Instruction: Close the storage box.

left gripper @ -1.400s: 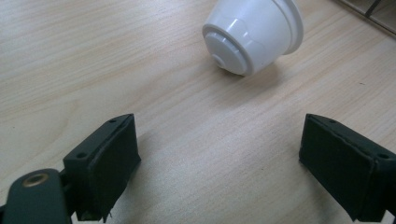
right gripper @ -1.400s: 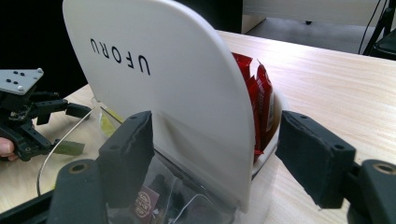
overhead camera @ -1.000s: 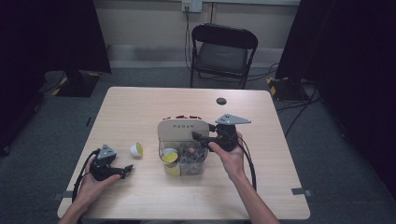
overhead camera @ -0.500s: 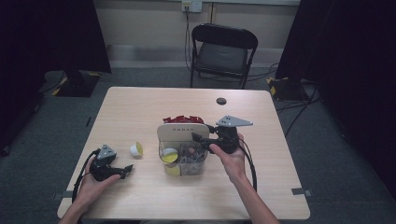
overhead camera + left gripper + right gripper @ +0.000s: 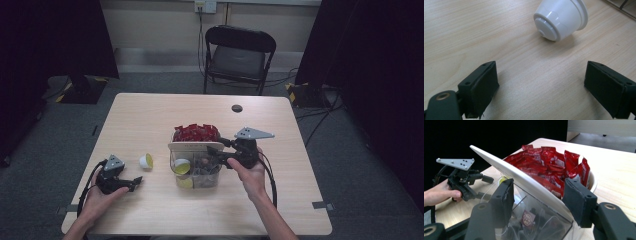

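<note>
Currently, right gripper (image 5: 212,153) at frame centre in high view, jaws clamped across tilted white lid (image 5: 524,180) of clear box (image 5: 197,172); closing motion just finished, lid edge between pads. Box holds capsules; bowl of red packets (image 5: 196,133) directly behind, touching. Left gripper (image 5: 136,181) low left of frame, resting on table (image 5: 150,115), jaws spread, nothing gripped. White capsule (image 5: 560,18) lying on side just beyond left jaws, apart from pads.

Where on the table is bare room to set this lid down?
Bare wood lies right of the clear container, and across the far side around the dark disc. It is crowded between the white capsule, left gripper and container.
</note>
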Motion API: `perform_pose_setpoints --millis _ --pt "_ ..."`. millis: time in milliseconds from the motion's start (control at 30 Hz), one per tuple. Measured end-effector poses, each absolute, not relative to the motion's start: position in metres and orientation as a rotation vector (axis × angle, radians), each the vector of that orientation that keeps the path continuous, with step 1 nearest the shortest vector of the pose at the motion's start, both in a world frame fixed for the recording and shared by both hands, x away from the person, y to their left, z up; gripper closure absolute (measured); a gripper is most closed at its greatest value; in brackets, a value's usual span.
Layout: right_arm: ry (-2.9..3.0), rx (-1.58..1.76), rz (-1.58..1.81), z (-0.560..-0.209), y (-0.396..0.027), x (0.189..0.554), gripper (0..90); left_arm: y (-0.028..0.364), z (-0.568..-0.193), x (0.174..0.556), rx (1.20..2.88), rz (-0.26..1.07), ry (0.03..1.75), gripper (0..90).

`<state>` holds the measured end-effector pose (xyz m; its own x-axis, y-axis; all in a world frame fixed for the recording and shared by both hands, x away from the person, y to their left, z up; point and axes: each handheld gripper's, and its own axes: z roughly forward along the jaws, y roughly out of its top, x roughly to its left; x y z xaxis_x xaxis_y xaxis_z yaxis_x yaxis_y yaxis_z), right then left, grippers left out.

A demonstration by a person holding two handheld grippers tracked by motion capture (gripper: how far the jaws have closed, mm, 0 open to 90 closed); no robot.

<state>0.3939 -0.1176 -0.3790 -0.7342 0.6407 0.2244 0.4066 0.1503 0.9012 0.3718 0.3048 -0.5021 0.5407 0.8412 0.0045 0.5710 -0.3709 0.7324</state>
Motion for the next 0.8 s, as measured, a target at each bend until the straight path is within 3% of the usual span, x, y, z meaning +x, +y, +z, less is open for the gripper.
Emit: perform_pose_setpoints --millis 167,600,800 --pt "2.218 1.031 1.614 -0.381 -0.119 0.39 39.8 0.305 -0.502 0.372 2.086 0.5 1.136 11.1" --pt "2.235 1.068 1.553 -0.389 -0.126 0.379 20.7 0.305 -0.502 0.372 2.086 0.5 1.136 11.2" --pt "2.241 1.068 1.549 -0.392 -0.126 0.378 19.2 0.305 -0.502 0.372 2.085 0.5 1.136 11.2"
